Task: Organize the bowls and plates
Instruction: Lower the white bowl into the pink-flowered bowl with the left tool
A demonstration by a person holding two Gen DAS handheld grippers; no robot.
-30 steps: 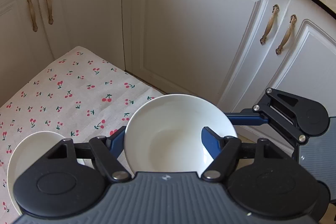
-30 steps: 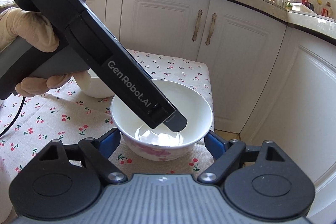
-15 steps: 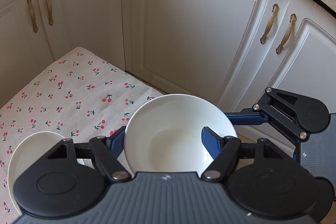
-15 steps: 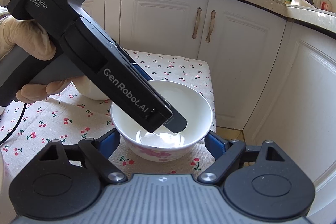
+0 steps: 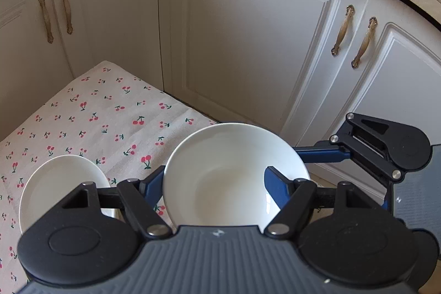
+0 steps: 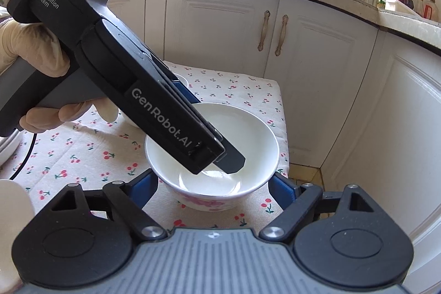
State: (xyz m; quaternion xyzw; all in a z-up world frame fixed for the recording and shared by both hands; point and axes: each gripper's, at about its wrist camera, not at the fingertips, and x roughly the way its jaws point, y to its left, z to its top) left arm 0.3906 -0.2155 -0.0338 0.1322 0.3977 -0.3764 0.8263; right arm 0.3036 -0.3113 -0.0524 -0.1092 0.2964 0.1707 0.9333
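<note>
White small dish (image 5: pixel 59 183) sits left on the cherry-print worktop (image 5: pixel 91 115). Beside it, the left gripper (image 5: pixel 215 181) pinches the large bowl's (image 5: pixel 228 172) wall, near the corner. Right gripper (image 6: pixel 213 185) jaws stand spread around that bowl, not touching.

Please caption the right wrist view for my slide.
Left claw grips a white bowl on cherry-print cloth.
</note>
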